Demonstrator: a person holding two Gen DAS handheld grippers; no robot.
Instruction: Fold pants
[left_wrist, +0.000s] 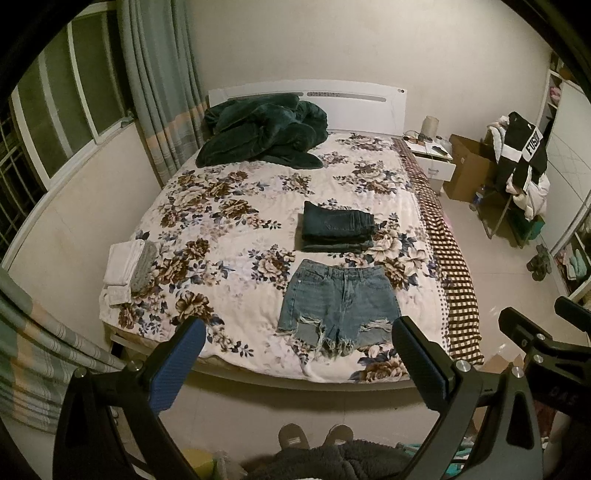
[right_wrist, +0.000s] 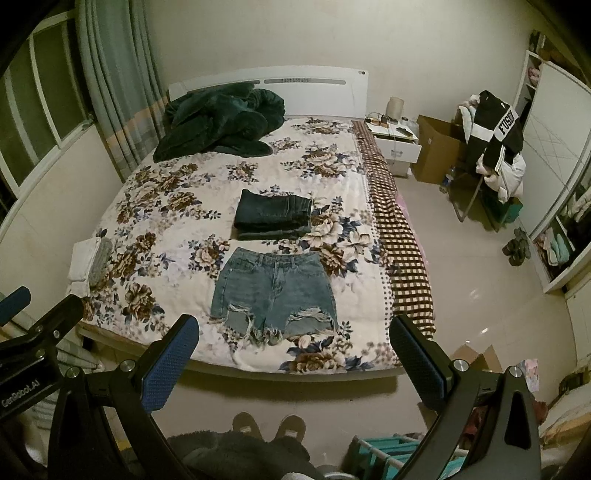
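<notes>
Now: denim shorts (left_wrist: 338, 304) flat on bed (left_wrist: 236, 206), ahead of and below both grippers, waistband far, frayed hems near. Left gripper (left_wrist: 299, 363) wide open, empty; right gripper (right_wrist: 291, 360) likewise. Neither clearly nearer. Folded dark jeans (left_wrist: 338, 230) just beyond waistband.

The left gripper (left_wrist: 299, 354) is held level with its jaws spread wide, blue-padded fingers (left_wrist: 177, 365) at about 7 and 5 o'clock of its own view, closed on nothing. The right gripper (right_wrist: 291, 350) hangs the same way, jaws wide apart and bare. Each shows at the other's edge: right at 4 o'clock, left at 8 o'clock.
</notes>
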